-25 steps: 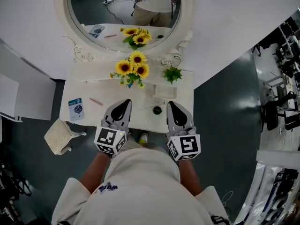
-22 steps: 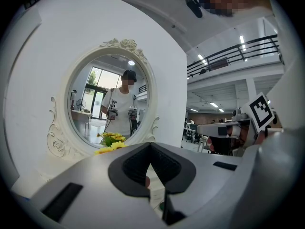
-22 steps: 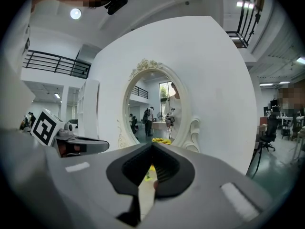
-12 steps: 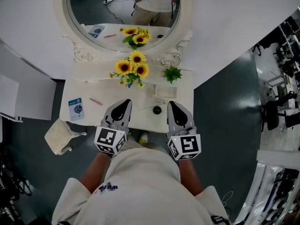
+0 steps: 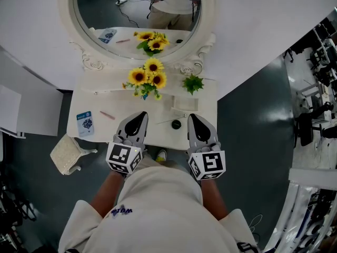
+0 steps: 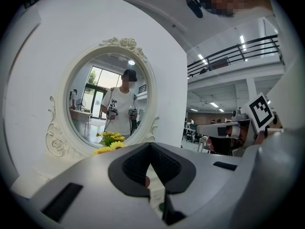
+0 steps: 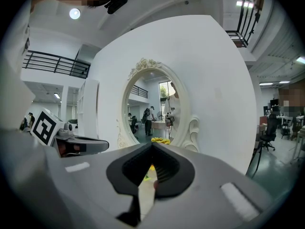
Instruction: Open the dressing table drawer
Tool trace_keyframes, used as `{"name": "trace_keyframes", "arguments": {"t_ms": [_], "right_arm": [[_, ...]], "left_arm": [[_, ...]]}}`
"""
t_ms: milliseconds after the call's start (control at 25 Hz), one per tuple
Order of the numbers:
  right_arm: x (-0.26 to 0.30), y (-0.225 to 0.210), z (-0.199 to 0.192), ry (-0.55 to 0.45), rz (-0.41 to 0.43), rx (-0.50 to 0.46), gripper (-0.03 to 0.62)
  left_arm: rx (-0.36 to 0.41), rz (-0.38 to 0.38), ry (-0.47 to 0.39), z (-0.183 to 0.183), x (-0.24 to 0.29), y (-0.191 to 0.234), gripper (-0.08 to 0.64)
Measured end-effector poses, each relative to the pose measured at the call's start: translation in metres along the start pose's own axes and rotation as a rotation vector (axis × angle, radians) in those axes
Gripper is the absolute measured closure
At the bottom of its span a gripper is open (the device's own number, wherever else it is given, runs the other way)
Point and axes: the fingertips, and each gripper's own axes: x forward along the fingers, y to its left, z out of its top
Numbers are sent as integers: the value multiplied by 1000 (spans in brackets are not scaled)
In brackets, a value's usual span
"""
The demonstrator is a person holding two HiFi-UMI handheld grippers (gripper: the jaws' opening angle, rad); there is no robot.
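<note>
Left tool (image 5: 139,116) at 7 o'clock, right tool (image 5: 195,118) at 5 o'clock, both clamped tight on nothing, tips over the near edge of the dressing table tabletop (image 5: 113,96), drawer hidden beneath that edge.

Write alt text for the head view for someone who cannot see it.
Seen from above, a person holds the left gripper and right gripper, both shut and empty, side by side over the near edge of a white dressing table. Sunflowers, a small green plant and a blue card sit on it, below an oval mirror.
</note>
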Motion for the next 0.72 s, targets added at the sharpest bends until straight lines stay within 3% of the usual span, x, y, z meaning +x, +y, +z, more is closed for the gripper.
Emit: {"name": "trace_keyframes", "arguments": {"t_ms": [720], "right_arm": [[6,-5,1,5,-7,0,581]], "left_arm": [[-1,-10,5,2,9,1,552]]}}
